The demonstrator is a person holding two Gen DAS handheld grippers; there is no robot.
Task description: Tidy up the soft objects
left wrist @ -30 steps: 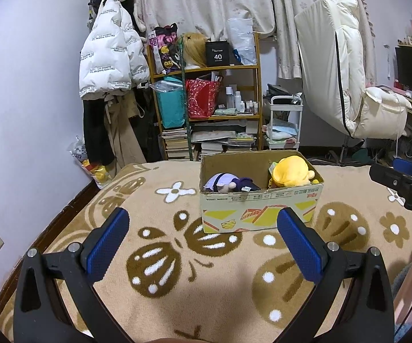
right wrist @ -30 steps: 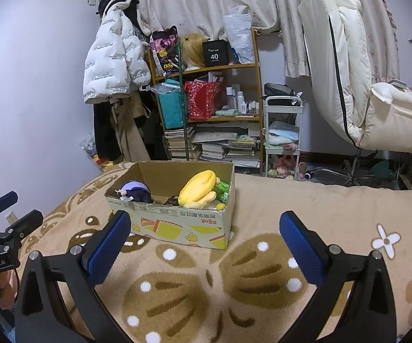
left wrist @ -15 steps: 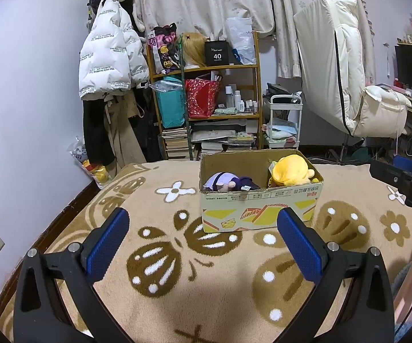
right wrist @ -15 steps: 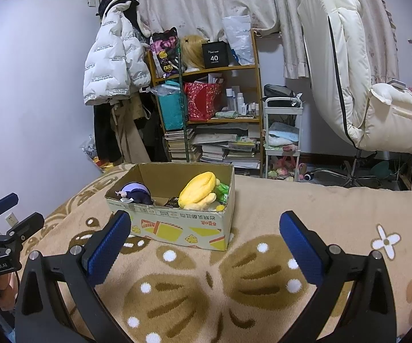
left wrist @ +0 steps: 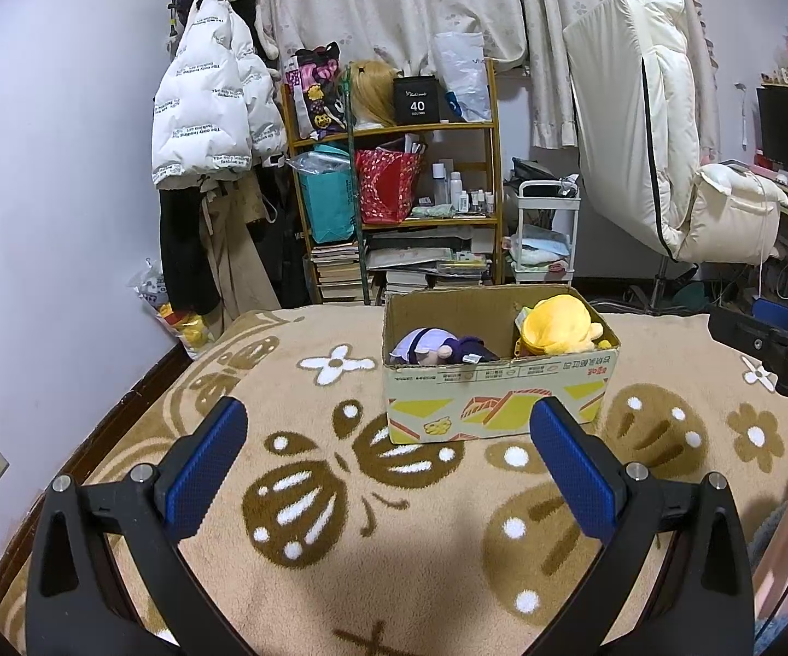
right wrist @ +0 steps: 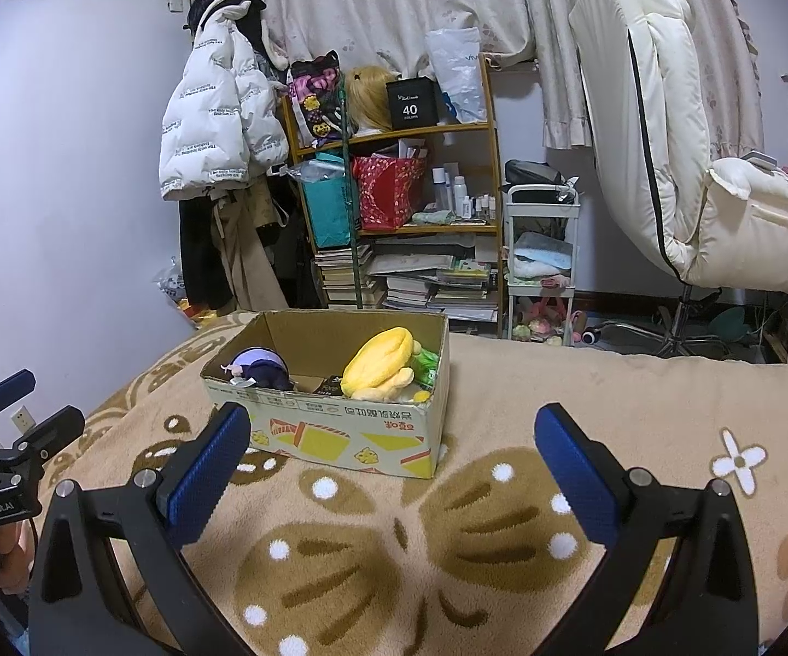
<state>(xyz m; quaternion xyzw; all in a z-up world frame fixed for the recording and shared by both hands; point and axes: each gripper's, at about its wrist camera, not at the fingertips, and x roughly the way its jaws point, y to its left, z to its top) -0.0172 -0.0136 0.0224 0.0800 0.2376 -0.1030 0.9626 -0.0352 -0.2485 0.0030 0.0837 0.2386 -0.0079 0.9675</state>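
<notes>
Left gripper [left wrist: 388, 459] and right gripper [right wrist: 391, 462]: level above the blanket [left wrist: 339, 557], jaws spread wide, nothing held. At 12 o'clock, cardboard box [left wrist: 497, 399] holds yellow plush [left wrist: 555, 325] and purple plush [left wrist: 440, 347]; open blanket surrounds it.

Both wrist views look low across the blanket [left wrist: 339, 519] toward the shelf [right wrist: 394, 191], sharing the cardboard box [left wrist: 497, 399], frame centre and centre-left.
</notes>
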